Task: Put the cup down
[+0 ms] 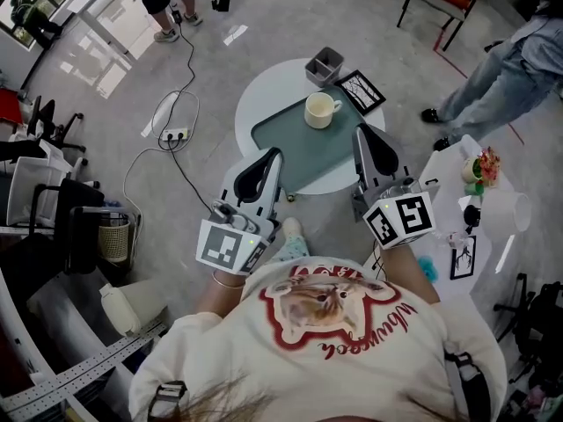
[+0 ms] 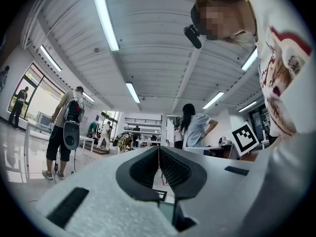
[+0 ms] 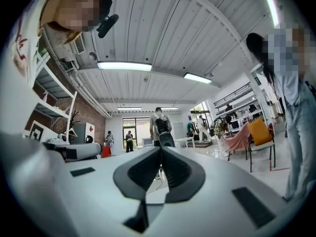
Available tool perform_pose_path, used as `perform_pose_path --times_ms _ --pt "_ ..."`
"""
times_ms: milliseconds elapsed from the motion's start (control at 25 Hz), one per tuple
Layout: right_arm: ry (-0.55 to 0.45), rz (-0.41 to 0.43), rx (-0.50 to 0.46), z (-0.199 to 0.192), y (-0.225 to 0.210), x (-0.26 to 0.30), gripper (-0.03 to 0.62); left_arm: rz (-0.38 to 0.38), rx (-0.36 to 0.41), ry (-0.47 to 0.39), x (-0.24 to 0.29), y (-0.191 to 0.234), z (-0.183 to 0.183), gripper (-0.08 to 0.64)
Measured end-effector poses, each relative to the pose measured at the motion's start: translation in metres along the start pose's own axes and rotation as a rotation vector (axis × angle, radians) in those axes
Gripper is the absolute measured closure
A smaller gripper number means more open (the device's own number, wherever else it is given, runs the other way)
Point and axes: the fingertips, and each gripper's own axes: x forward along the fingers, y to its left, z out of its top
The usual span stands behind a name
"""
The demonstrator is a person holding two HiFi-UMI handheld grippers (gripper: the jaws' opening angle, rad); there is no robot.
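Note:
A cream cup with a handle stands upright on the grey-green mat of a small round white table, seen in the head view. Both grippers are held close to the person's chest, well short of the cup. My left gripper is shut and empty, its tips over the table's near left edge. My right gripper is shut and empty too, just right of the mat. Both gripper views point out across the room, with the left gripper and the right gripper each closed tip to tip, and the cup out of sight.
A grey box and a black framed picture sit at the table's far side. A white side table with flowers stands at right. Cables and a power strip lie on the floor. People stand around the room.

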Motion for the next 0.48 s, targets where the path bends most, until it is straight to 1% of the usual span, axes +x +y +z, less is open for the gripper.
perform_pose_path --times_ms 200,480 --pt "0.016 0.023 -0.009 -0.003 0.007 -0.056 0.558 0.018 0.004 -0.012 -0.023 -0.051 0.000 0.543" --pt "0.015 0.068 -0.017 0.007 0.018 -0.149 0.558 0.078 0.008 -0.041 -0.071 -0.136 0.010 0.543"
